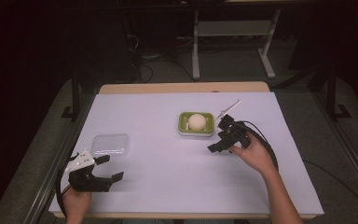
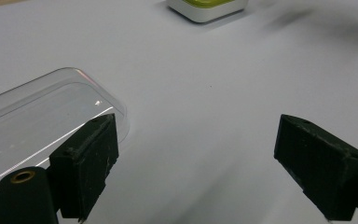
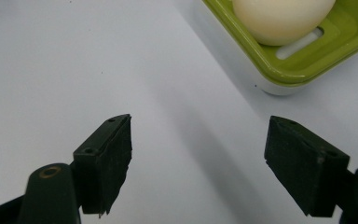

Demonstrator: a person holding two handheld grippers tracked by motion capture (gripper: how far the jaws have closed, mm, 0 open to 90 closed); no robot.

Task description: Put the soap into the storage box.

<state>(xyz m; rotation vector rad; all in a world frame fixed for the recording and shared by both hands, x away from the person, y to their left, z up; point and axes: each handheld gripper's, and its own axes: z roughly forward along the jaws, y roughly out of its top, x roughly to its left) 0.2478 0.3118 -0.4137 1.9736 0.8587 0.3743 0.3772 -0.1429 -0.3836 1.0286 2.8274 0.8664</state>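
Table scene from the high view, with two hand-held grippers over a white table (image 1: 168, 182). The left gripper (image 1: 108, 167), held in the person's left hand (image 1: 77, 203) at the near left corner, has its jaws spread wide with nothing between them; in the left gripper view (image 2: 196, 163) only bare table surface lies in the gap. A clear plastic lid (image 1: 110, 144) lies flat on the table just beyond this gripper, and in the left gripper view the lid (image 2: 32, 116) reaches up to the left-hand jaw, though whether the two touch cannot be told. The right gripper (image 1: 218, 135), held in the right hand (image 1: 255, 155) right of centre, likewise stands wide open and holds nothing; its jaws sit just beside the right end of a green and white tray (image 1: 183, 122), apart from it. An egg (image 1: 196, 122), pale and smooth, rests in the hollow of the tray near the table's middle. In the right gripper view (image 3: 198, 158) the tray (image 3: 261, 65) appears at upper right with the egg (image 3: 282, 18) seated in it, a white slot visible beside the egg, and the open jaws frame bare table short of the tray's corner. A cable (image 1: 268, 149) loops from the right gripper along the forearm
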